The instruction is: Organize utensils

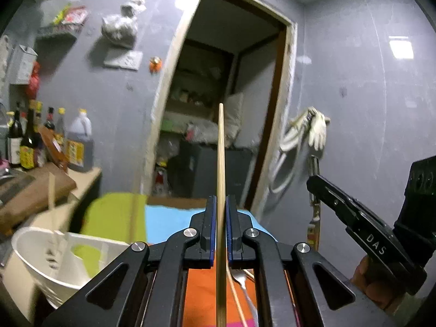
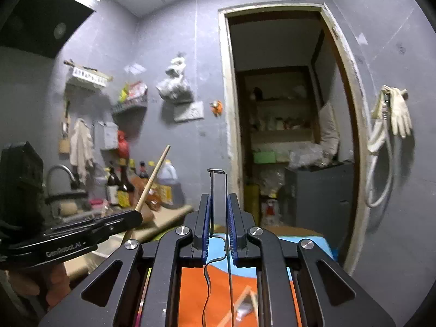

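Observation:
My left gripper [image 1: 220,201] is shut on a wooden chopstick [image 1: 220,150] that stands straight up between its blue pads. My right gripper [image 2: 219,199] is shut on a thin metal utensil [image 2: 218,185] with a wire frame and a serrated edge. Both are held up at about wall height, side by side. The right gripper [image 1: 310,184] shows at the right of the left wrist view, the utensil [image 1: 313,218] hanging below it. The left gripper [image 2: 137,215] and its chopstick [image 2: 155,174] show at the left of the right wrist view. A white utensil holder [image 1: 30,248] at lower left holds chopsticks [image 1: 51,199].
Below lies a cloth of orange [image 1: 201,294], blue and green patches, with a fork [image 1: 241,278] on it. Bottles [image 1: 79,141] and a wooden board [image 1: 32,190] stand on the counter at left, beside a faucet [image 2: 61,171]. An open doorway [image 2: 280,109] is ahead; gloves [image 2: 399,114] hang on the wall.

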`<state>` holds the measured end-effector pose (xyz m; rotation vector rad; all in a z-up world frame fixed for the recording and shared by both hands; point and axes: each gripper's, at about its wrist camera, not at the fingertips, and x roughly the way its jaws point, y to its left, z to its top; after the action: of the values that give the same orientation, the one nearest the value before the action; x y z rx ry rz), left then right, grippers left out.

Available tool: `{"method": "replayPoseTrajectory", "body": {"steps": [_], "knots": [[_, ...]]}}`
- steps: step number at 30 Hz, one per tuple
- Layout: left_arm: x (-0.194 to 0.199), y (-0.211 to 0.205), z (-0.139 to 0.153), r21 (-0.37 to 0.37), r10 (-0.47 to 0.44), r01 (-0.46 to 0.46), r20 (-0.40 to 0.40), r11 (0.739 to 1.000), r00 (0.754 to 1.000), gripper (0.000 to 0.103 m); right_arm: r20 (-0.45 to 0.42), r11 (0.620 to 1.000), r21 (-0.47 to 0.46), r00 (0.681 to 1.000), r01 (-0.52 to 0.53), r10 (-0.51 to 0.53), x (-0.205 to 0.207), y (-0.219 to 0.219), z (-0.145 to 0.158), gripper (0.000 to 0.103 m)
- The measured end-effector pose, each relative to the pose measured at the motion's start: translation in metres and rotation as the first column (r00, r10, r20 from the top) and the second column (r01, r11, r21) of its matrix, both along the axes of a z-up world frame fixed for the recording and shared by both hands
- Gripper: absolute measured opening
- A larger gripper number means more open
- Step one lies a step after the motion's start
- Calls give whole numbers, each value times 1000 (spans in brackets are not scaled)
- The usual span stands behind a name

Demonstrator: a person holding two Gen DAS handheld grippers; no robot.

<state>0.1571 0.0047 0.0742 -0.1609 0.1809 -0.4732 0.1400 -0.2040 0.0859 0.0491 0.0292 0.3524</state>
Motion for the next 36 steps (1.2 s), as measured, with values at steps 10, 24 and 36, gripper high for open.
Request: {"method": "replayPoseTrajectory", "body": {"steps": [10, 24, 36], "knots": [[5, 88, 17, -100, 204, -198, 59, 975, 977, 4, 11, 978, 113, 985, -173, 173, 23, 53, 16, 10], [26, 158, 13, -167, 429, -408, 114, 898, 896, 4, -6, 925, 294, 967, -241, 254, 70, 105, 9, 10], [48, 143, -22, -70, 381, -376, 85, 924, 921, 4, -41, 966, 155, 975, -208, 216, 73, 133, -24, 10]]}}
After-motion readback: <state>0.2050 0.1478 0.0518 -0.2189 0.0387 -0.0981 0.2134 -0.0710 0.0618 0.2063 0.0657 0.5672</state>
